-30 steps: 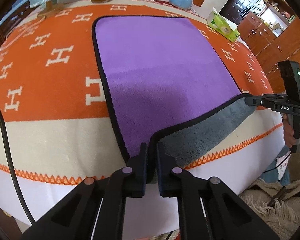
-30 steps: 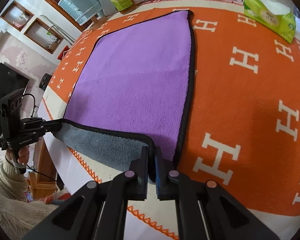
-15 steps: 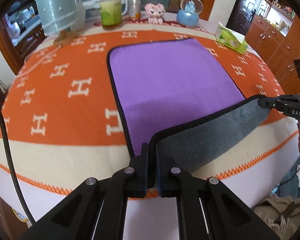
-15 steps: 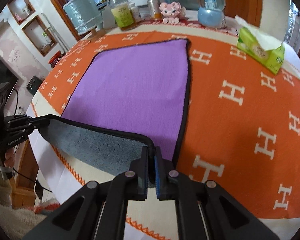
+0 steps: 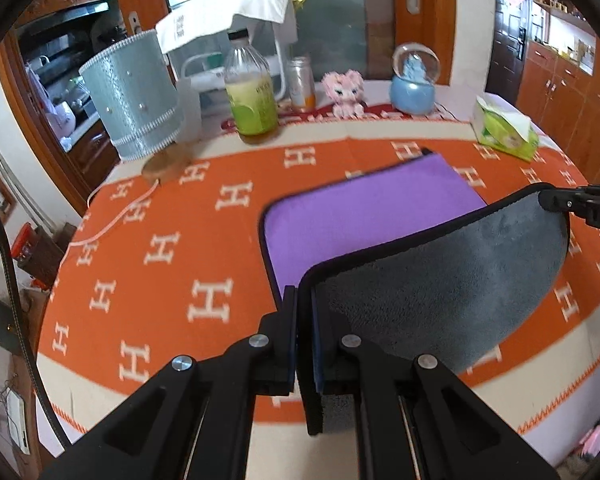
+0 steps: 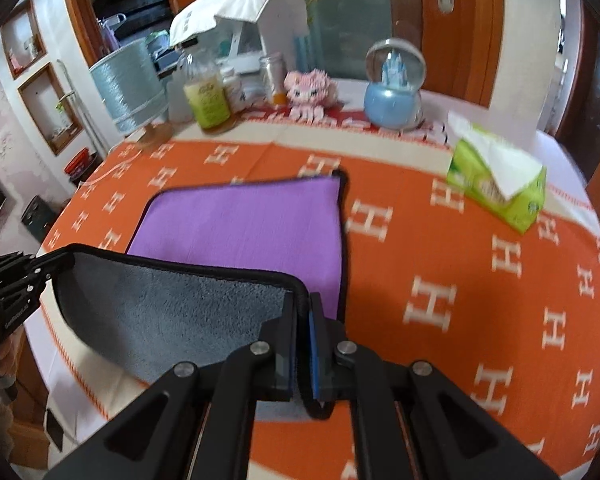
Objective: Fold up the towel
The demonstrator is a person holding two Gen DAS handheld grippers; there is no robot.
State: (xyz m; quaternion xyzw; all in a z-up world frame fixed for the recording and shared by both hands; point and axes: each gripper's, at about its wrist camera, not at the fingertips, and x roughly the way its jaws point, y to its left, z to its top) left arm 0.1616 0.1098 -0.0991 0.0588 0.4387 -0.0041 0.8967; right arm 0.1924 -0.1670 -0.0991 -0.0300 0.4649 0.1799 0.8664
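- Folding barely begun, by the look of it — near edge of the purple-and-grey towel [image 5: 372, 216] lifted clear of the orange H-patterned tablecloth [image 5: 172, 256], grey underside facing both cameras, far half lying flat with the purple face up.
- Judged left to do: carrying the raised edge across to the far edge, laying it down square, letting go; perhaps a second fold after that.
- Left gripper [image 5: 304, 320] clenched on the near-left corner of the towel, black piping pinched between the jaws and a short tail of fabric hanging below them.
- Right gripper [image 6: 303, 320] clamped likewise on the near-right corner — piping running up through the narrow slit between its jaws.
- Held at about equal height, both pointing forward over the table towards the far clutter: juice bottle [image 5: 252, 92], snow globe [image 5: 414, 80], pink plush toy [image 5: 346, 90], green tissue box [image 5: 504, 132].
- Raised edge strung between the two grippers in a shallow arc, not taut, sagging slightly in the middle.
- Seen from the right wrist camera: left gripper at the frame's left edge, a hand [image 6: 4, 360] wrapped around its handle below.
- Slight motion blur over the tablecloth in both views.
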